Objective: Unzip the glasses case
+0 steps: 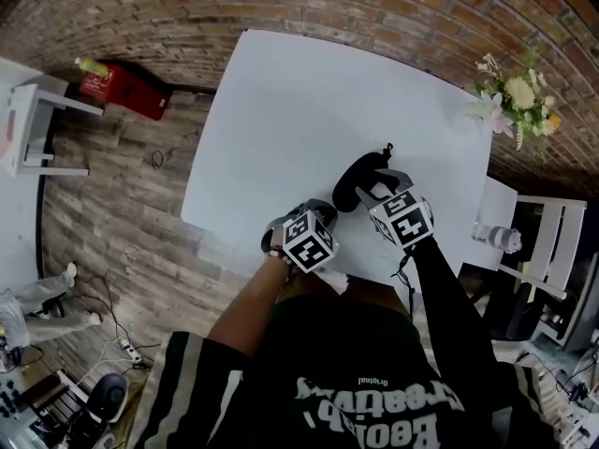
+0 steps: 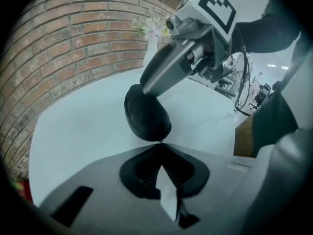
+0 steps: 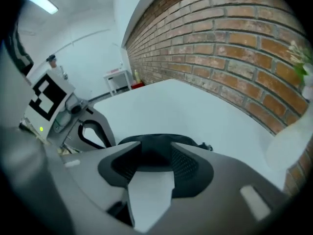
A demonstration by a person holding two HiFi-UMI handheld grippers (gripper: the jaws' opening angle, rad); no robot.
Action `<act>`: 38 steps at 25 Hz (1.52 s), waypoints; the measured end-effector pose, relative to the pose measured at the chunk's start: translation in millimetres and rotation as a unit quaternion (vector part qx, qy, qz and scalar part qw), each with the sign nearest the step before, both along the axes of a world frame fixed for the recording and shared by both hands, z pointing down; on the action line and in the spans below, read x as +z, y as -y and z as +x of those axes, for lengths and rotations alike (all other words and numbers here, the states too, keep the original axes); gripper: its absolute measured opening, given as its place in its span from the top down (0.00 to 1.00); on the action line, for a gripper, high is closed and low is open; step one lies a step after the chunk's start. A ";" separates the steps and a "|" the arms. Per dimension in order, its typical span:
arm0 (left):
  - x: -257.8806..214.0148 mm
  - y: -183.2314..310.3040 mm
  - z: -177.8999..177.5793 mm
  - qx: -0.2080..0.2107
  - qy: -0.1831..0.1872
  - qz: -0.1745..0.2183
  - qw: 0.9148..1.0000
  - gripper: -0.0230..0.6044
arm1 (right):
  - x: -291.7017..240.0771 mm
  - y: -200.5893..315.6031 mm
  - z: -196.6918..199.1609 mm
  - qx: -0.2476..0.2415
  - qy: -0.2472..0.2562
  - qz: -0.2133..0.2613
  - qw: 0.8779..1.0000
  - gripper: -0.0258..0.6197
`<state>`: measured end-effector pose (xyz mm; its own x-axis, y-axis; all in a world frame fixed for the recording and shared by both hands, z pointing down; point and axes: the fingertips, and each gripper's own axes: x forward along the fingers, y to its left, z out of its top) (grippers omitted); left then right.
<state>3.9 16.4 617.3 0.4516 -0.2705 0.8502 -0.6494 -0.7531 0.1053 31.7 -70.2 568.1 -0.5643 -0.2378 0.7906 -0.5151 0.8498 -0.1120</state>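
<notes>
Left gripper [image 2: 160, 145] is hovering pinched shut, seemingly empty, right at the glasses case [image 2: 146, 116]. Right gripper [image 3: 155, 153] is clamping it, half-open. Still steadying, I'd say; next it's needing that zipper pull [image 1: 387, 149].

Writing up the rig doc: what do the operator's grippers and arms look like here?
The left gripper and right gripper are grey moulded shells with black ribbed pads. Each carries a white cube printed with black square markers. A black cable hangs off the right one. Right arm: black long sleeve.
</notes>
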 end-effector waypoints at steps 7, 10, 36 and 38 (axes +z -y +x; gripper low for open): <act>11.0 -5.9 4.5 0.005 0.003 -0.009 1.000 0.95 | 18.6 -17.8 3.6 -0.029 -0.071 -0.027 0.997 0.66; 13.4 -6.7 6.2 0.001 0.000 -0.011 1.000 0.95 | 16.7 -14.3 4.7 -0.048 -0.097 -0.025 0.994 0.65; 6.4 8.1 -17.9 0.004 0.008 0.002 1.000 0.95 | 15.7 -12.1 -17.3 -0.054 -0.047 -0.016 0.997 0.61; 5.7 12.0 -20.8 0.009 0.011 0.005 1.000 0.95 | 15.6 -12.2 -17.5 -0.054 -0.047 -0.016 0.997 0.61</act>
<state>-16.9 4.4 623.0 0.4380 -0.2717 0.8569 -0.6379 -0.7656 0.0834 14.1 -58.0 583.7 -0.5085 -0.1529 0.8473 -0.4297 0.8979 -0.0958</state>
